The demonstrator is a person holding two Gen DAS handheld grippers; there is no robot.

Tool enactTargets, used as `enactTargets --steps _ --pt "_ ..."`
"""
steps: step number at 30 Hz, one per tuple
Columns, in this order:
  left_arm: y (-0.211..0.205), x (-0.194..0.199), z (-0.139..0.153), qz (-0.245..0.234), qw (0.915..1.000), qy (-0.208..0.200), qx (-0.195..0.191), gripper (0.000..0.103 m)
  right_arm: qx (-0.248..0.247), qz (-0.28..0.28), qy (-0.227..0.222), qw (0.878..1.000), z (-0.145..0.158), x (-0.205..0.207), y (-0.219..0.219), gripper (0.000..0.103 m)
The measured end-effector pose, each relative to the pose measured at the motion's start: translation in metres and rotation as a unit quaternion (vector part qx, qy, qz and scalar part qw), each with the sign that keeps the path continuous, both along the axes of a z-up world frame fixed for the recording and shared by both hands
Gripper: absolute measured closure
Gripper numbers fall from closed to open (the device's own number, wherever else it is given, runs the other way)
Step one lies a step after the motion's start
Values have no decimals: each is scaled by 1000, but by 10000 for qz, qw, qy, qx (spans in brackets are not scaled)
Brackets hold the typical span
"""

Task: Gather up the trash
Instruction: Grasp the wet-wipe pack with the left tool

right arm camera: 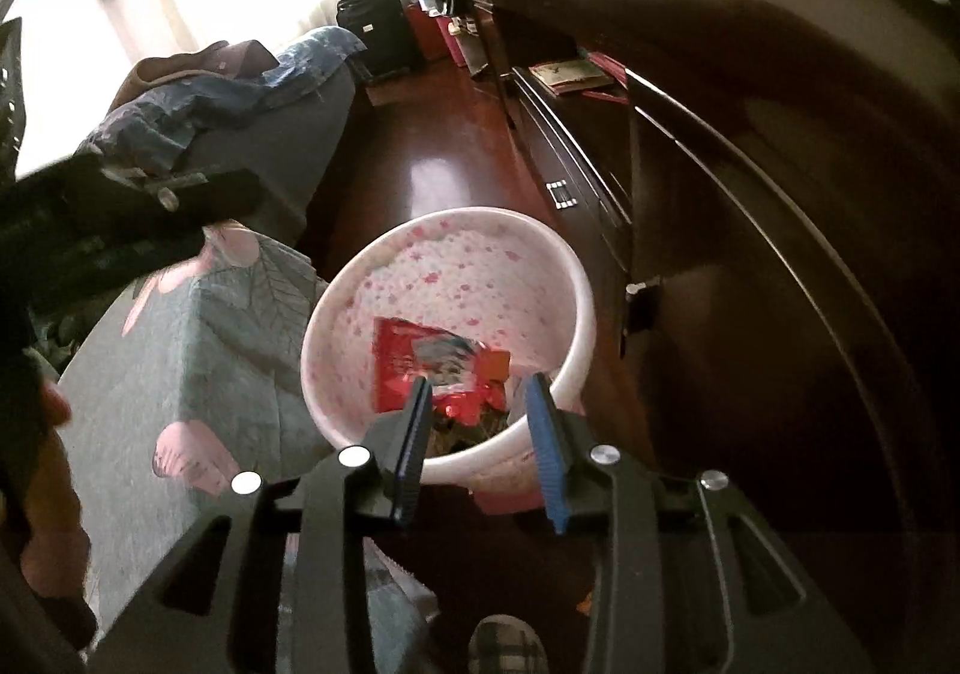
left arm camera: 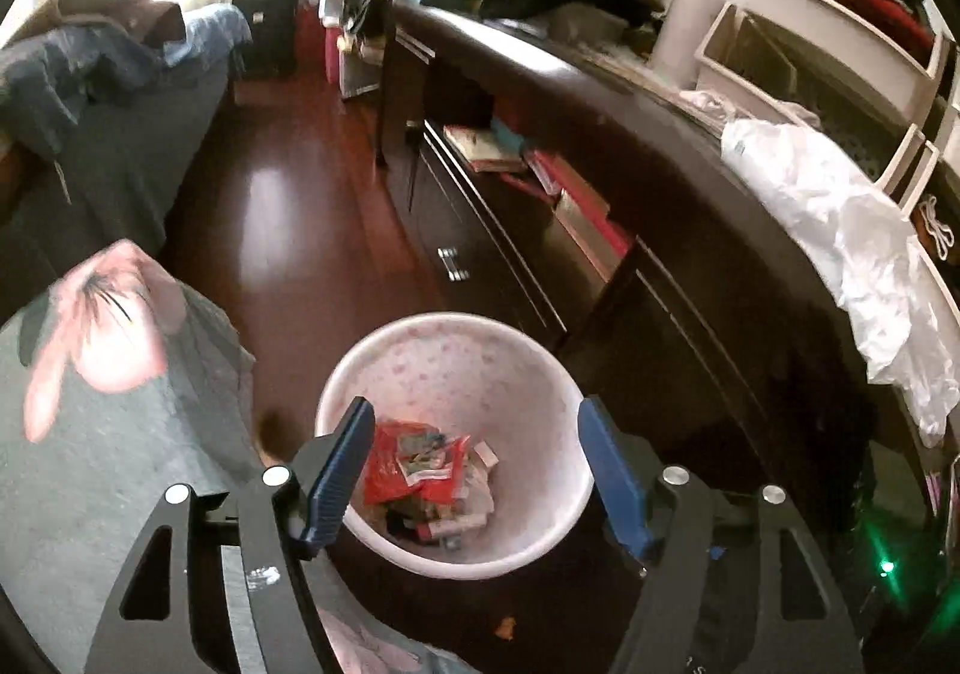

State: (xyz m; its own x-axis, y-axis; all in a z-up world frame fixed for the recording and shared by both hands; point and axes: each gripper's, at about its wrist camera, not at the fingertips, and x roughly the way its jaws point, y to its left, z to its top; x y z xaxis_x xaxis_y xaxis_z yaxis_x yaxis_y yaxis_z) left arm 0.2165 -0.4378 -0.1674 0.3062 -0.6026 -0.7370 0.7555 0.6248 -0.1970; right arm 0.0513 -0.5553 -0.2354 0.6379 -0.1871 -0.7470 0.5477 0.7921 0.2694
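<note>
The red wrapper (left arm camera: 414, 464) lies in the bottom of the bin (left arm camera: 534, 374), on top of a heap of other scraps and small boxes (left arm camera: 447, 524). It is crumpled, so its pointing is loose, but in the left wrist view its long axis runs roughly from the bin's near-left wall toward the far-right one. In the right wrist view the wrapper (right arm camera: 420, 368) leans against the inner wall, one flat face turned up, its lower part behind the fingers.

The bin is white with pink speckles, round, standing upright on the dark wood floor (left arm camera: 288, 206), between the flowered bedspread (left arm camera: 108, 374) and the dark cabinet (left arm camera: 660, 266), close to both.

The left gripper (left arm camera: 474, 470) hangs above the bin mouth, its blue fingers (left arm camera: 336, 482) spread wide with nothing between them. The right gripper (right arm camera: 480, 452) is over the bin's near rim (right arm camera: 480, 449), its jaws parted a little and nothing pinched that I can see.

A crumpled white bag (left arm camera: 852, 254) lies on the cabinet's top edge. A dark suitcase (left arm camera: 267, 26) stands at the far end of the floor.
</note>
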Motion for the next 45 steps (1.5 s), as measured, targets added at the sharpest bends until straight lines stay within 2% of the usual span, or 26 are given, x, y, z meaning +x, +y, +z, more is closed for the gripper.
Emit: enactTargets --steps 6,12,19,25,28,32,36,38,43,45 --pt "25 -7 15 368 9974 -598 180 29 -90 126 -28 9999 9 -1 17 61" --pt "67 -7 25 835 9892 -1102 488 23 -243 353 -31 9991 21 0 44 55" --pt "133 -3 33 1487 9798 -1238 505 18 -445 842 -152 9953 43 7 93 46" --pt "205 1 33 2241 9639 -1300 616 11 -641 1480 -262 9866 61 18 147 35" --pt "236 3 27 2611 9548 -1243 685 7 -720 1780 -292 9810 66 24 174 29" --pt "287 14 10 3223 9381 -985 797 4 -787 2098 -288 9741 70 30 202 28" --pt "322 28 -7 3612 9262 -637 868 4 -842 2322 -216 9688 68 35 221 28" --pt "337 33 -16 3701 9243 -420 825 4 -854 2401 -183 9668 67 37 230 28" --pt "353 52 -39 3616 9304 225 551 4 -873 2541 -121 9632 65 44 244 28" --pt "354 55 -45 3631 9296 272 570 4 -881 2605 -113 9614 64 46 250 28"
